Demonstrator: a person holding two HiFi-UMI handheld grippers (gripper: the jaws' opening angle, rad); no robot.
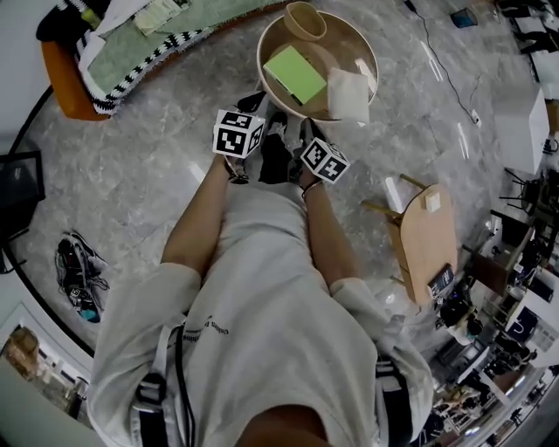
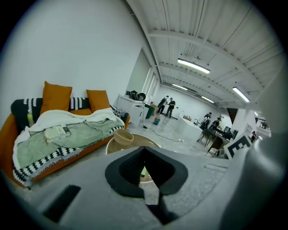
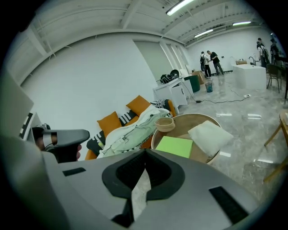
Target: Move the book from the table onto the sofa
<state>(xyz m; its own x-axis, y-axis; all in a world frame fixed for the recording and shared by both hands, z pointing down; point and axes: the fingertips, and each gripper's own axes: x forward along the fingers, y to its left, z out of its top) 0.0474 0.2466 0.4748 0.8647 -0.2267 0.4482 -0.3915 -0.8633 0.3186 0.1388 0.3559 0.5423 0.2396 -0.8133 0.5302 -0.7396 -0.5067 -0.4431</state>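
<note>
Book (image 1: 295,74), green and flat, lies on the round table (image 1: 350,38) in the upper middle of the head view, between a tan cup (image 1: 305,21) above it and a folded white cloth (image 1: 348,94) at its lower right. Both grippers sit side by side just below the table's near rim, close to each other and apart from the book, which is above them in the frame.

The left gripper (image 2: 145,156) has its jaws pressed together with nothing between them. In the left gripper view only a sliver of the green book shows past the jaw notch, with the cup above it. The right gripper (image 3: 145,155) is likewise closed and holds nothing. In the right gripper view the book lies just above and right of its jaws, on the table.

The sofa (image 1: 63,83), orange with a pale green blanket (image 1: 157,48) spread over it, runs across the upper left of the head view, left of the table.
</note>
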